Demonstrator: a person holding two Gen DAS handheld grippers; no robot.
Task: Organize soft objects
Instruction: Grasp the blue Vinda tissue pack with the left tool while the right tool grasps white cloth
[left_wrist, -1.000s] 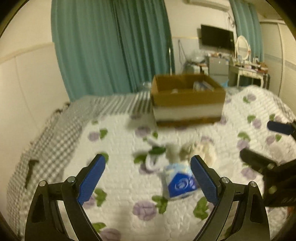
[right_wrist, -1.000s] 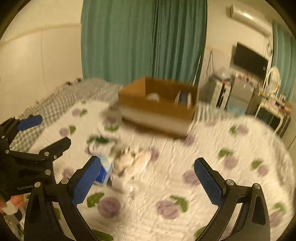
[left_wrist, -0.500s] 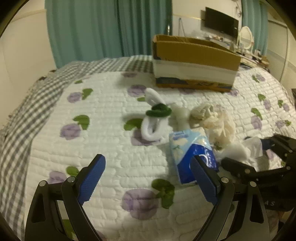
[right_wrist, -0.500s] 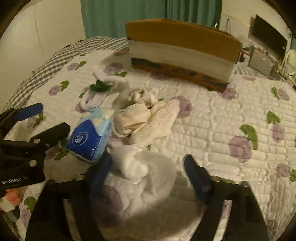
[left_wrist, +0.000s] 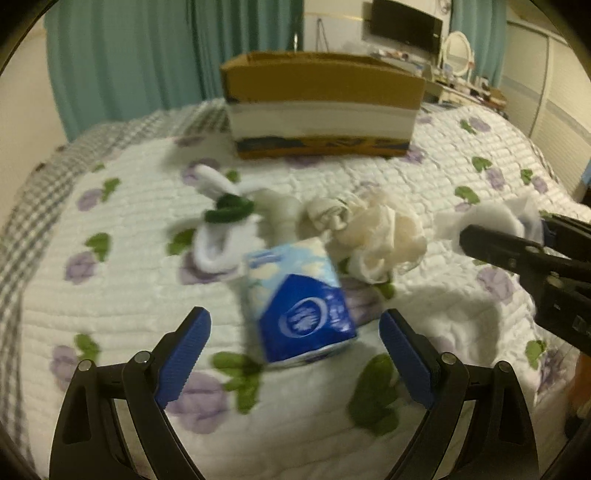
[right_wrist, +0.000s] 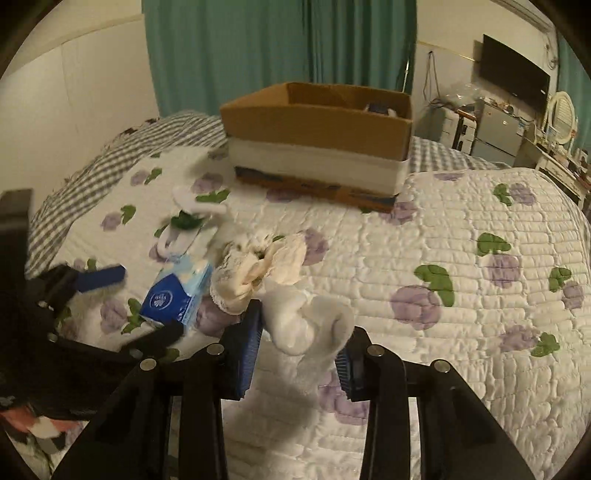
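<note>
My right gripper (right_wrist: 301, 341) is shut on a white sock (right_wrist: 308, 319) and holds it just above the quilt; the sock also shows at the right of the left wrist view (left_wrist: 484, 221). My left gripper (left_wrist: 295, 356) is open and empty, just in front of a blue tissue pack (left_wrist: 297, 291), which also shows in the right wrist view (right_wrist: 177, 291). A cream cloth bundle (left_wrist: 373, 232) and a white sock with a green band (left_wrist: 221, 229) lie behind the pack. An open cardboard box (right_wrist: 317, 136) stands at the back of the bed.
The flowered white quilt (right_wrist: 461, 258) covers the bed, with a grey checked blanket (right_wrist: 74, 192) along the left edge. Green curtains (right_wrist: 277, 48) hang behind the box. A dresser, mirror and TV (right_wrist: 513, 79) stand at the far right.
My right gripper has closed on the white sock and lifted it off the quilt. My left gripper has moved closer to the tissue pack.
</note>
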